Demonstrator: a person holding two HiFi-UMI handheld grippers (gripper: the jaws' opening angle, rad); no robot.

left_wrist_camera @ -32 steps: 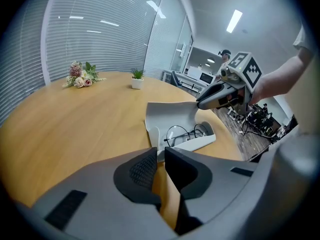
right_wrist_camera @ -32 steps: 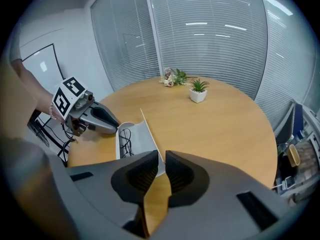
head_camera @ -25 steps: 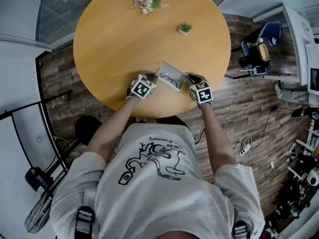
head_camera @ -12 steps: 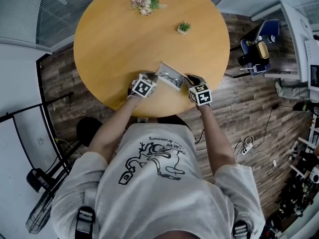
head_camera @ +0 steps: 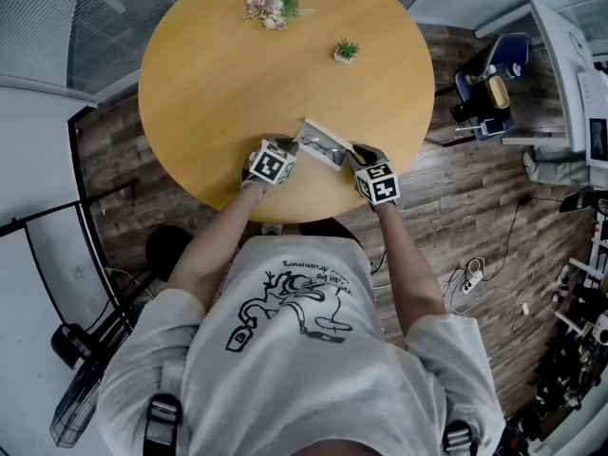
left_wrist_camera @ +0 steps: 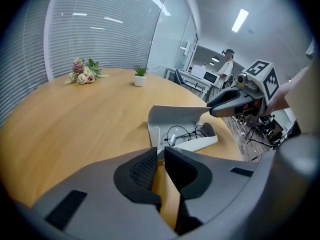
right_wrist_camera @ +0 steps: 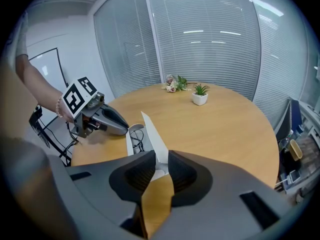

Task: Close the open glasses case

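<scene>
Right tongs (right_wrist_camera: 159,160): jaws have just been opening, gap now wider than second ago
Lid (right_wrist_camera: 152,131) of glasses case (head_camera: 323,146) stands upright between them, pads no longer pressing on it
Head view: right tongs drawn back slightly toward person and desk (head_camera: 237,84) edge, marker cube a little farther from case
Case outline slightly slimmer than before; whether lid itself has tilted cannot be told
</scene>
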